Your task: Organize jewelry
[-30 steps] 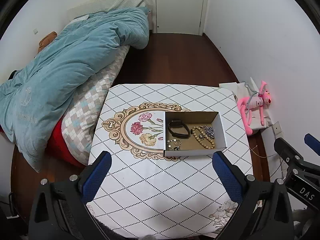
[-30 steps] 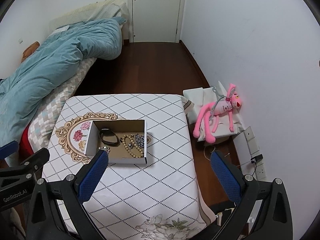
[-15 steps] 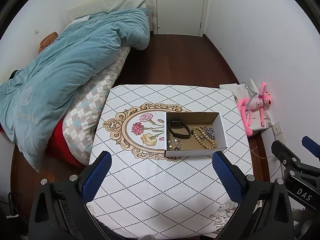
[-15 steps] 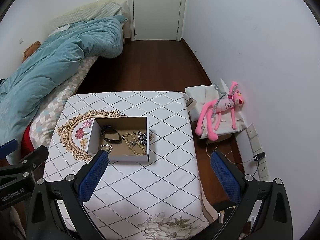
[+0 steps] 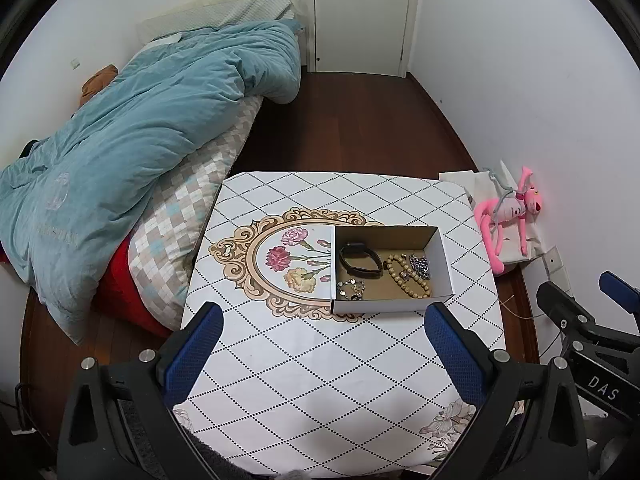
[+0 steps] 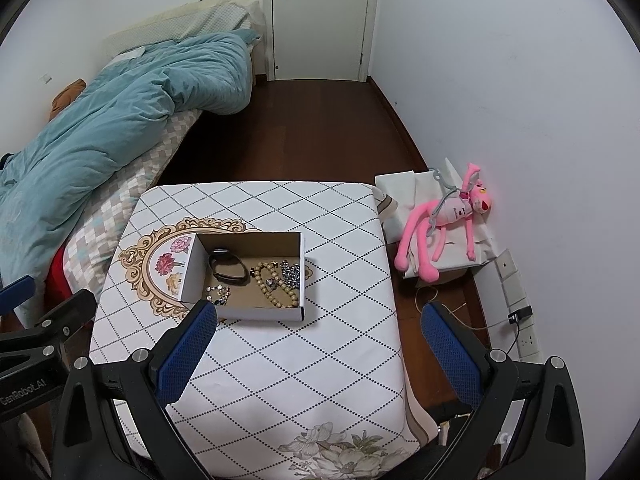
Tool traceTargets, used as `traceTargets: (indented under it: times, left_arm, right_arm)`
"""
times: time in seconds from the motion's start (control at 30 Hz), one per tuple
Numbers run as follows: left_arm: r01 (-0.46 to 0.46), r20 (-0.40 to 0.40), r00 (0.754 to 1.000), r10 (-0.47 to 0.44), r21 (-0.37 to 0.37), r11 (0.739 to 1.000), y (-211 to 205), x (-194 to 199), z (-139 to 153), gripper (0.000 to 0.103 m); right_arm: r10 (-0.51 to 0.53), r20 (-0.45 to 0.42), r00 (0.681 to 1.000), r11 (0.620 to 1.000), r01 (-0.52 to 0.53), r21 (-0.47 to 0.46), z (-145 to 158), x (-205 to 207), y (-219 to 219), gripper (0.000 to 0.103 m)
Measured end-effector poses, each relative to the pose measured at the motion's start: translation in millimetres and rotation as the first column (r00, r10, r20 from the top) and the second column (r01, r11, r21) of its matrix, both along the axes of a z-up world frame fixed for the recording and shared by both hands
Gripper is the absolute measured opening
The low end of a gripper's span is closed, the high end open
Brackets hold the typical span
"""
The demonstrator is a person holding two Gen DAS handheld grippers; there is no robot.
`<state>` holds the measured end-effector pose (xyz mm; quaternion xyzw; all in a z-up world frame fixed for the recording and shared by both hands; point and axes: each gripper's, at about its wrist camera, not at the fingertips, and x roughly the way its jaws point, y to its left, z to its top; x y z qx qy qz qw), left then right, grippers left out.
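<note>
Jewelry — black band, tan wooden bead strand, silver chains — all sits in the open white cardboard box on the diamond-patterned counter; over the last second both grippers, left gripper and right gripper, only backed off slightly, spread wide and empty, so organizing looks done.

The right gripper, seen at the right edge of the left wrist view, carries the white letters "DAS" on its black body. The left gripper, seen at the left edge of the right wrist view, carries the white lettering "GenRobot.AI" on its black body. The teal duvet bears pale embroidered lettering that is too faint to read.
</note>
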<state>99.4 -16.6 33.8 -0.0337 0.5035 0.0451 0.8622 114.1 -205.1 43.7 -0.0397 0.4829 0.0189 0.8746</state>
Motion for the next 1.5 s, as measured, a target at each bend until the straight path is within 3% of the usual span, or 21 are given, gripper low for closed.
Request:
traceTargets:
  times: [1.5]
  left_arm:
    - [-0.008, 0.006, 1.0, 0.008, -0.006, 1.0, 4, -5, 7, 0.103]
  right_arm:
    - [0.025, 0.002, 1.0, 1.0, -0.025, -0.009, 11, -4, 1, 0.103]
